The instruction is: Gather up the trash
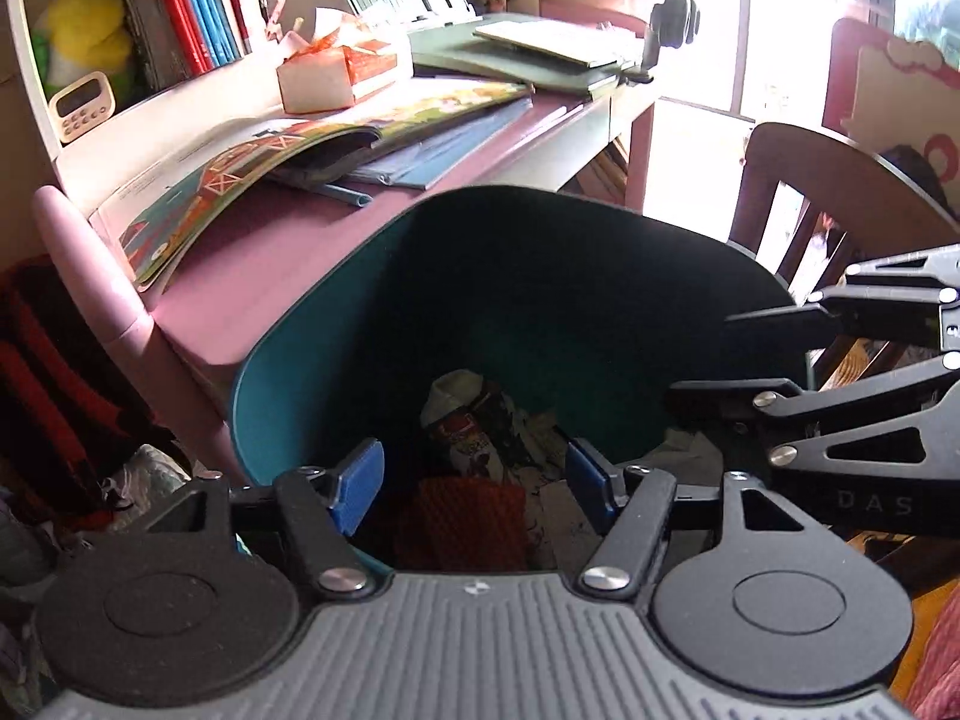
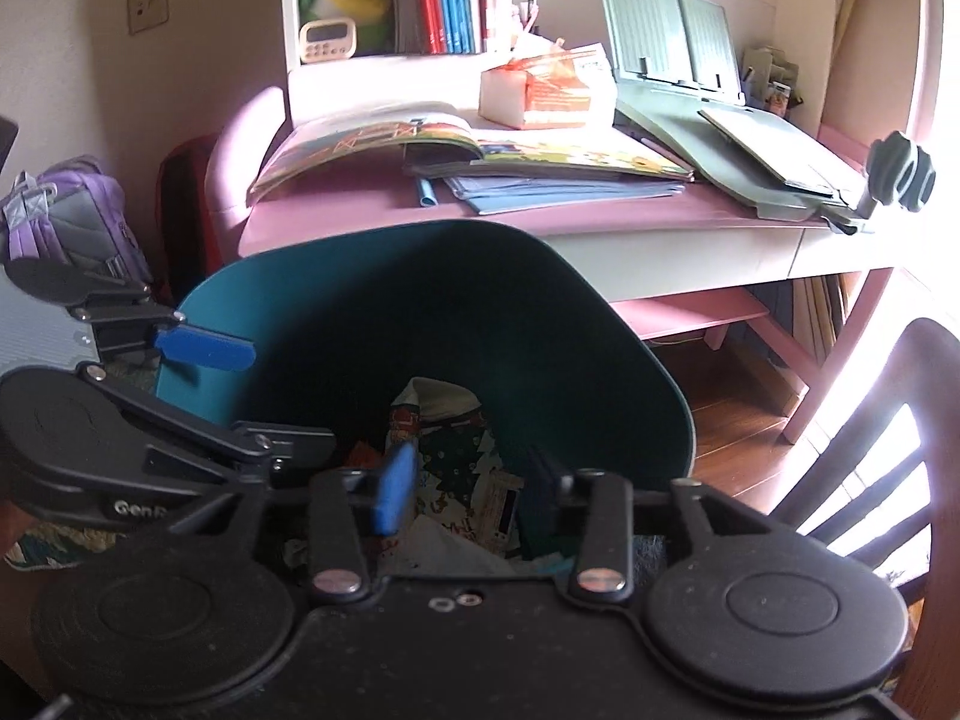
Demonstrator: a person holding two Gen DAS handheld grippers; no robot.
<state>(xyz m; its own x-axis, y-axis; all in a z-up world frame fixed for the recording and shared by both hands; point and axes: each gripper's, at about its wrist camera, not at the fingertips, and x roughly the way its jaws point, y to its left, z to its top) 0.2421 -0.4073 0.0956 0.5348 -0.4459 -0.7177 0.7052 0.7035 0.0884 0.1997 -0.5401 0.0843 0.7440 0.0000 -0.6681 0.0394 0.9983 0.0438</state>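
Hanging just over the bin [image 1: 312, 372], left gripper [image 1: 474, 474] standing released, blue pads [image 1: 360, 483] apart with nothing between them; right gripper [image 2: 462, 495] hovering alongside, likewise released, only its left blue pad showing plainly, the other too dark to make out. Lying at the bottom of the bin, directly beneath both tools: trash [image 1: 480, 426], a heap of crumpled printed wrappers and paper, plus something red and ribbed nearest the left gripper. Judging by the creases, probably handling as light, soft and crushable stuff, likely slippery where glossy, so pinching a raised fold or bunched end looking safer than pressing on a flat face; nothing fragile showing. Bin itself appearing thin-walled and flexible, teal inside, likely tipping easily if nudged at the rim. Showing in the left wrist view only: the red ribbed piece, the right gripper coming in from the right edge over the rim, and a bright window behind a chair [image 1: 840, 192]. Showing in the right wrist view only: a purple backpack [image 2: 72, 222] on the floor at the left, a wall switch, the wooden floor under the desk [image 2: 372, 216], and the left gripper with one blue pad reaching over the rim. Appearing in both: open picture books, a tissue box and a small timer on the shelf.
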